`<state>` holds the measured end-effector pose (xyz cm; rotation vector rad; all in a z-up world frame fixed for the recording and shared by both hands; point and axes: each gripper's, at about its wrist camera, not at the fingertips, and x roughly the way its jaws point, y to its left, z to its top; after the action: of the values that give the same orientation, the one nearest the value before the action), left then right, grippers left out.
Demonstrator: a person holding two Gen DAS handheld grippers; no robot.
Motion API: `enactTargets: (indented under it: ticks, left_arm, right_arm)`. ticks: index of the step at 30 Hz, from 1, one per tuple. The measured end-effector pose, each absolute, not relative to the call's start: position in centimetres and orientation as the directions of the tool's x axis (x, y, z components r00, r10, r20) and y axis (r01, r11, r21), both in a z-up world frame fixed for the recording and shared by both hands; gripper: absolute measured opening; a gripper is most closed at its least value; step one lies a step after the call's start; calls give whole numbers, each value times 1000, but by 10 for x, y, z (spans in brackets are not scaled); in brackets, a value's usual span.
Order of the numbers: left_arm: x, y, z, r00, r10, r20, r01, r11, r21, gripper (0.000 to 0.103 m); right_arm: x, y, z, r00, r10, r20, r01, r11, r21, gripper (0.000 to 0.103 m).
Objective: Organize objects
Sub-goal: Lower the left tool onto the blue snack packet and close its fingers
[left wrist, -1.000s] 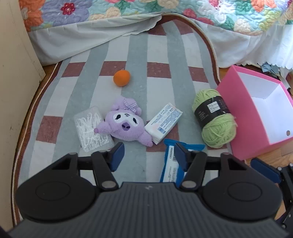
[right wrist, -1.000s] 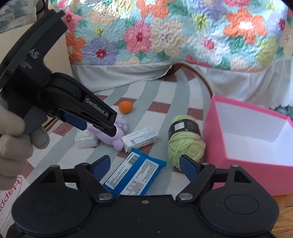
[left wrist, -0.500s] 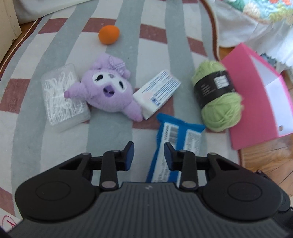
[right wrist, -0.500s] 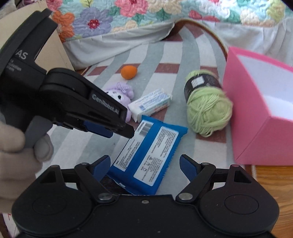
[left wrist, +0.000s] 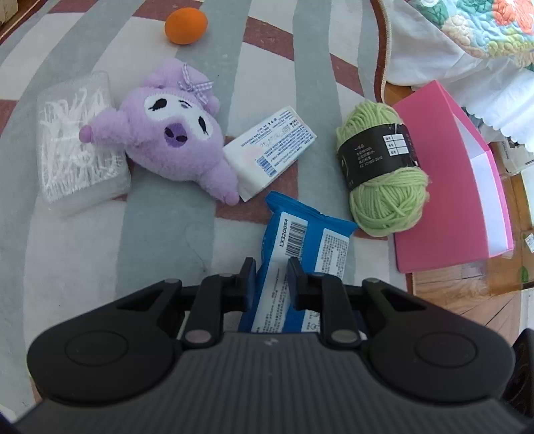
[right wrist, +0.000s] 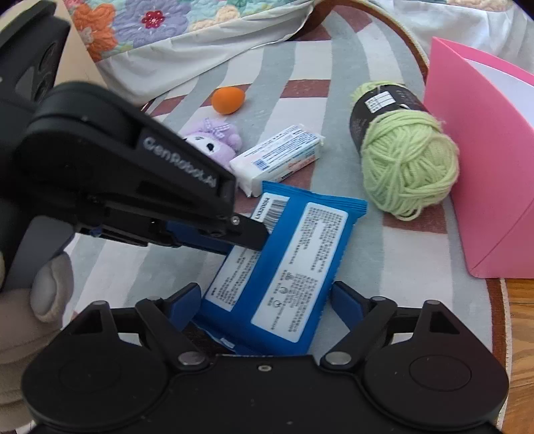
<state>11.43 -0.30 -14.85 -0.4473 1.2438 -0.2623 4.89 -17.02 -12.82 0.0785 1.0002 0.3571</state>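
A blue wrapped packet [left wrist: 310, 240] [right wrist: 300, 247] lies flat on the striped rug. My left gripper [left wrist: 272, 280] [right wrist: 257, 238] points steeply down and is shut on the packet's left edge, whose white label strip sits between the pads. My right gripper [right wrist: 267, 300] straddles the packet's near end; its jaws are opening and the pads stand just off the packet's sides. A purple plush [left wrist: 173, 133], a white tissue pack [left wrist: 270, 147], a green yarn ball [left wrist: 383, 173], an orange ball [left wrist: 186, 25] and a clear box of white picks [left wrist: 76, 140] lie beyond.
An open pink box [left wrist: 450, 187] [right wrist: 484, 167] stands at the right, close beside the yarn. A floral quilt with a white skirt [right wrist: 187, 56] hangs along the far side. Wooden floor [left wrist: 467, 287] shows past the rug's right edge. A gloved hand [right wrist: 33, 300] holds the left gripper.
Both grippers have sunk toward the rug. The left one's jaws closed from wide apart onto the blue packet's edge. The right one now straddles the packet's near end, jaws slightly wider.
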Motion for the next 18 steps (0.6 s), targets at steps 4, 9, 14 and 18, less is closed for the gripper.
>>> enactTargets:
  ticks: [4,9,14,18]
  left_arm:
    - [112,0,-152,300,-446,-843,-72,871,-486,17]
    - [110,-1,-156,296,-454,-840,-79,865,-496,17]
    - [107,-5,-156,297,-467,-833,-68,860,-506,17]
    - [104,-4,-154,298,-488,-821,-60,848,-526,17]
  right_arm:
    - [44,-160,-130,498,288,-818,-268,948,171,93]
    - [38,-158,-127,513,250,-821,-218,963,157,87]
    - [35,-164,-123,523,239,-818,-208,967,150,75]
    - [29,-163,-120,541,233,-808,-252,962,108,71]
